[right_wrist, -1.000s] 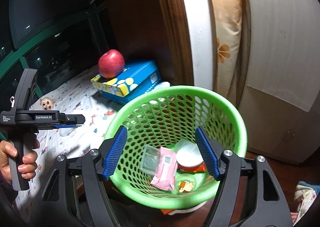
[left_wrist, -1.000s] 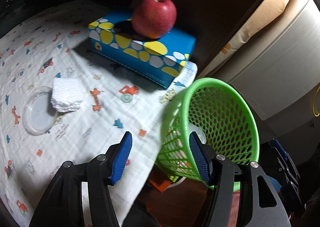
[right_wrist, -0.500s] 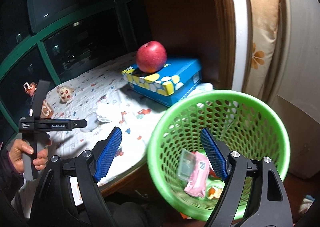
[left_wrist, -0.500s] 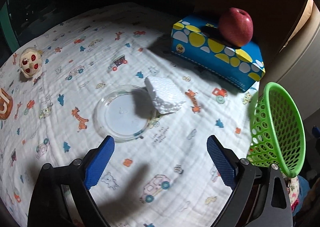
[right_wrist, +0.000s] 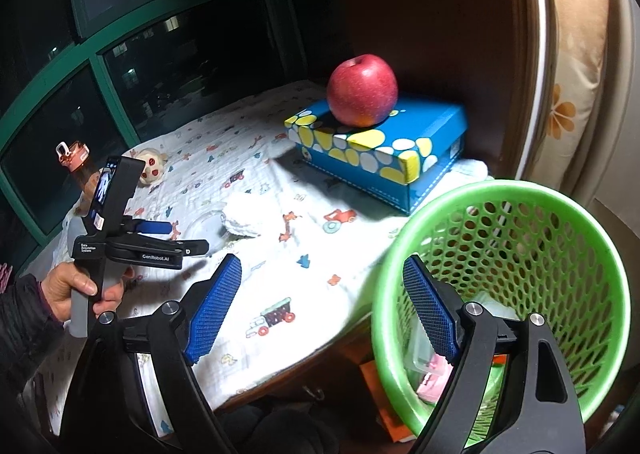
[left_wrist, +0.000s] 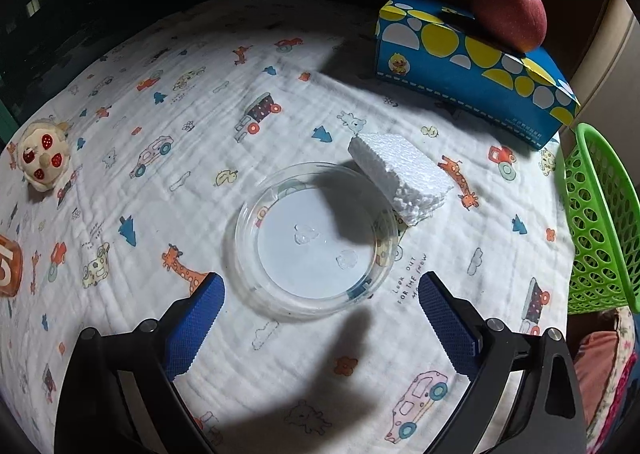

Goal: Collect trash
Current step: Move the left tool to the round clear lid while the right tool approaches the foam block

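Our left gripper (left_wrist: 320, 290) hangs over the printed cloth (left_wrist: 168, 189) with its blue pads spread wide; they have just been opening, and nothing sits between them but cloth and the near rim of the clear plastic lid (left_wrist: 316, 238). That lid lies flat in the middle of the cloth, and the white foam chunk (left_wrist: 402, 175) leans on its far right rim, tilted. Bare cloth lies all round the lid on the left and near sides. Beyond the foam, the blue tissue box (left_wrist: 472, 73) stands by the far right edge with the red apple (left_wrist: 510, 11) on top. A small plush toy (left_wrist: 42, 155) lies well apart near the left edge.

Our right gripper (right_wrist: 322, 312) is also spread, its jaws having just widened, and grips nothing. It straddles the table's near edge: one pad over cloth, the other in front of the green mesh basket (right_wrist: 560, 213), whose rim stands just beside the table edge and holds wrappers at the bottom. From this side we see our left hand (right_wrist: 76, 290) holding its gripper above the lid.
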